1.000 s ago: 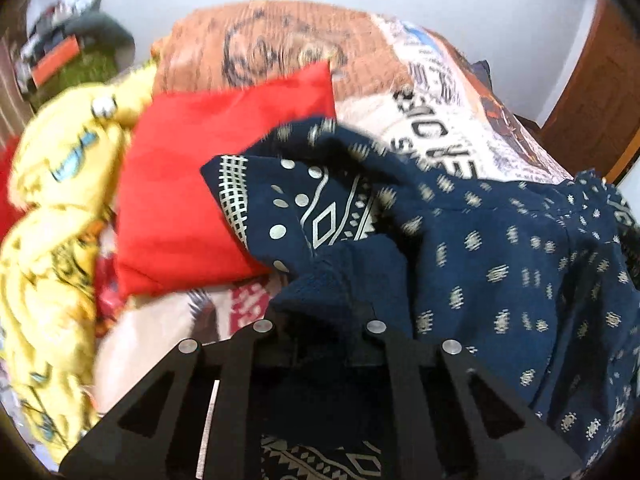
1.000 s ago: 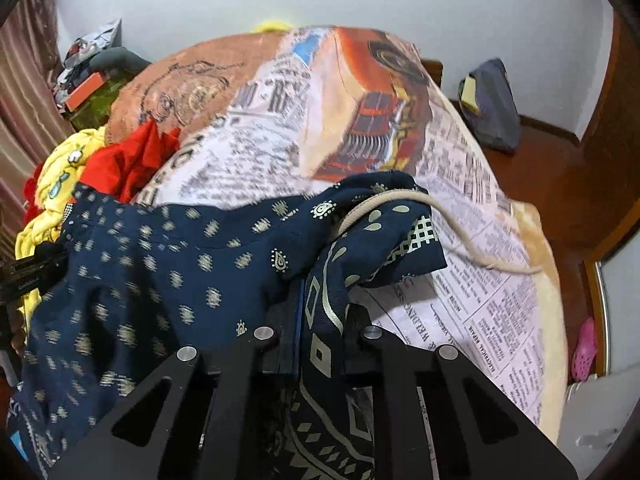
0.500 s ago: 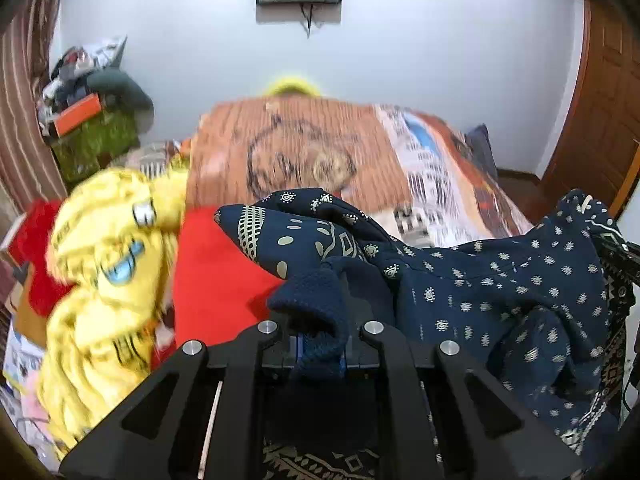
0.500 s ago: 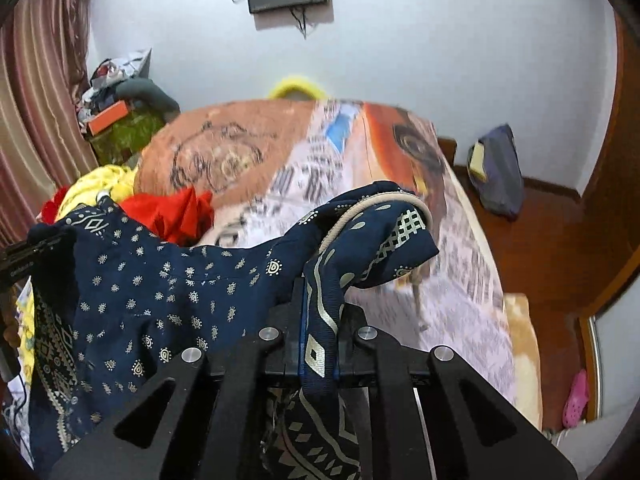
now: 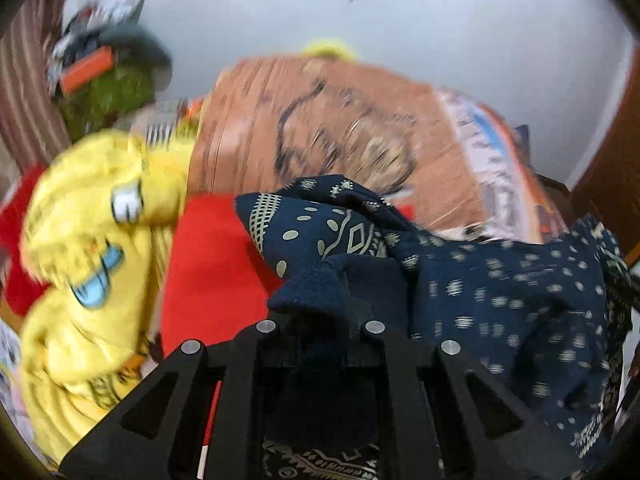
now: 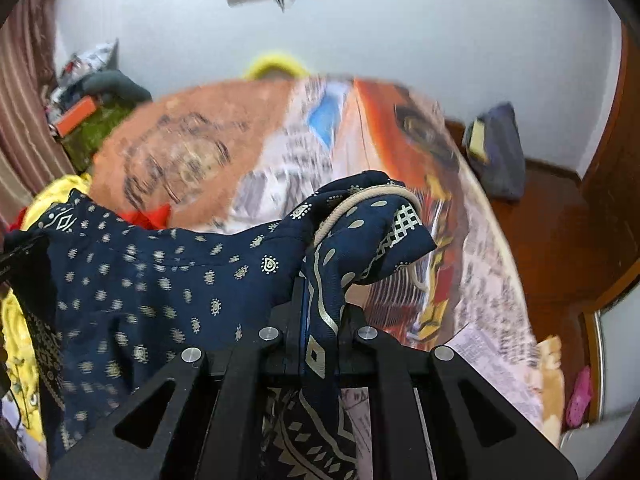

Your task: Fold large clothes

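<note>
A navy garment with cream print [image 5: 500,300] hangs stretched in the air between my two grippers, above the bed. My left gripper [image 5: 320,304] is shut on one bunched corner of it. My right gripper [image 6: 320,300] is shut on the other corner [image 6: 160,280], where a cream drawstring [image 6: 352,208] loops over the cloth. The fingertips of both grippers are hidden by the fabric. The left gripper shows as a dark shape at the left edge of the right wrist view [image 6: 24,256].
The bed has a printed orange and newspaper-pattern cover [image 6: 280,160]. A red cloth [image 5: 208,272] and a yellow cartoon-print cloth [image 5: 88,248] lie at its left side. Clutter [image 5: 104,76] sits by the striped curtain. A wooden door [image 6: 616,200] and a dark bag [image 6: 500,148] are at right.
Both grippers have lifted the navy garment up off the bed and tilted to face the far wall. The garment now hangs between them instead of lying on the cover.
</note>
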`<state>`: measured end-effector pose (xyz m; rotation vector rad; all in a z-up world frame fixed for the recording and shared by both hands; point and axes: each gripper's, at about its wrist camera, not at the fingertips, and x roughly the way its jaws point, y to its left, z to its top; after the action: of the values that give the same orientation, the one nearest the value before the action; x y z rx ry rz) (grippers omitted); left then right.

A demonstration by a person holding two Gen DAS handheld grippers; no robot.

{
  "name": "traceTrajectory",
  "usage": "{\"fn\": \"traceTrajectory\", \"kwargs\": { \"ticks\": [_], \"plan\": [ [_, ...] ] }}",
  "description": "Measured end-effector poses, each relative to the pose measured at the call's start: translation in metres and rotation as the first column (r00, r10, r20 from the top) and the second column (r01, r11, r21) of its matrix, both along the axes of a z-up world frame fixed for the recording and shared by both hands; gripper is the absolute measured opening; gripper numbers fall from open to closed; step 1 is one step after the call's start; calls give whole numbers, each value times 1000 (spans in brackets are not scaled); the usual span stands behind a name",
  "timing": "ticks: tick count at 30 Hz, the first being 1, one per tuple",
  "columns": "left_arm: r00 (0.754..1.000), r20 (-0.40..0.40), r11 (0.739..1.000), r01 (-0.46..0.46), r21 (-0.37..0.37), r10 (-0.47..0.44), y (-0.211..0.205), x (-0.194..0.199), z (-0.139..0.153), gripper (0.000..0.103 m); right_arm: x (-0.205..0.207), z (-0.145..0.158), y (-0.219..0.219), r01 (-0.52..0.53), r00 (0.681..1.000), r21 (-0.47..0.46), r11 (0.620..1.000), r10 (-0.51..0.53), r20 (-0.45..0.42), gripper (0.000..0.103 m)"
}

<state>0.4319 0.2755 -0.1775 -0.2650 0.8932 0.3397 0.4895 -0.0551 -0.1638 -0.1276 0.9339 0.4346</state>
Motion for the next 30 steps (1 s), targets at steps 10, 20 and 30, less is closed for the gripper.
{"fn": "traceTrajectory", "kwargs": {
  "ticks": [10,20,30],
  "plan": [
    [996,-80,998,-47,-47,43,7,-14,-53,37,-11,-23,-14,25,1000,-62,998,-25,-4,25],
    [993,-119,1000,-11,8,12,-16,-55,-28,40,-68,14,-16,-55,997,-206,977,64,39,44],
    [993,-74,994,96,48,-92,-50,-141,23,48,-157,70,-32,-98,991,-108,989,107,84,56]
  ]
}}
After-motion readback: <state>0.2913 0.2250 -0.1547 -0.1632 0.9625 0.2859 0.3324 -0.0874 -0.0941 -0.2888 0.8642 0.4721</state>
